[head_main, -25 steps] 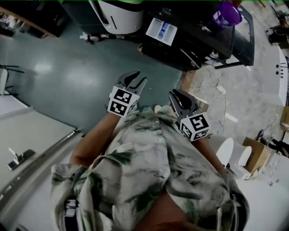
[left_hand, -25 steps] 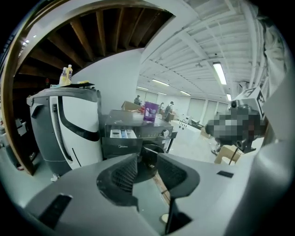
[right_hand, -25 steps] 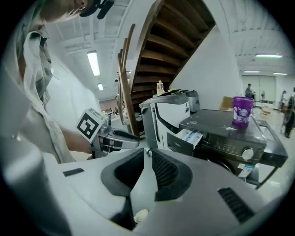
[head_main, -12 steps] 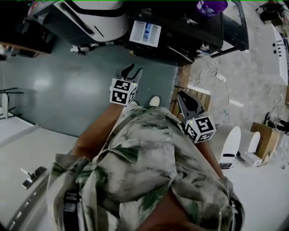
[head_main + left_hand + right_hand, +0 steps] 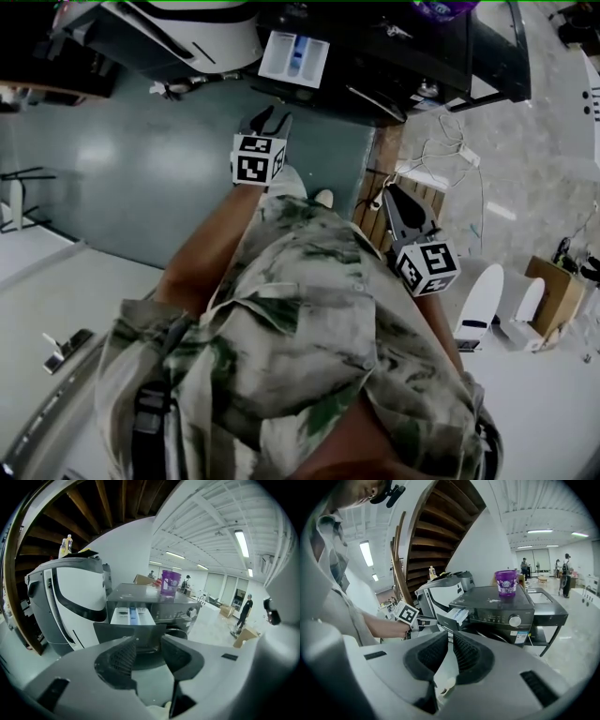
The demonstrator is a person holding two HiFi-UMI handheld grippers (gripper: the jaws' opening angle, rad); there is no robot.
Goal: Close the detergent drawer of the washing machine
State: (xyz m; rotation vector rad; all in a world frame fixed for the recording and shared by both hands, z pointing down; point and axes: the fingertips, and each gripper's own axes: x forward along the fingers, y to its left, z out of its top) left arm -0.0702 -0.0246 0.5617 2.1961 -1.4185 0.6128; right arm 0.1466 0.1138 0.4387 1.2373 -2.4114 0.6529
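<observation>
two hand-held grippers are held out ahead of the person in the head view, and neither touches anything. the left gripper (image 5: 270,118), with its black-and-white marker cube (image 5: 257,157), points toward the white plastic detergent drawer (image 5: 293,58). the drawer stands pulled out from the top left corner of the dark grey front-loading washing machine (image 5: 422,56) (a blue middle compartment shows from above). that gripper is well short of the drawer, over the teal floor (image 5: 141,159). in the left gripper view its jaws stand wide apart, having just been opening, with nothing between them. the drawer's front shows beyond the gap. the right gripper (image 5: 394,199) hangs lower and to the right, near some wooden slats (image 5: 373,220). in the right gripper view its jaws are parted by a narrow slit, also empty. a purple plastic tub (image 5: 505,582) sits on the machine's top. a white and grey rounded appliance (image 5: 70,597) stands just beside the machine.
</observation>
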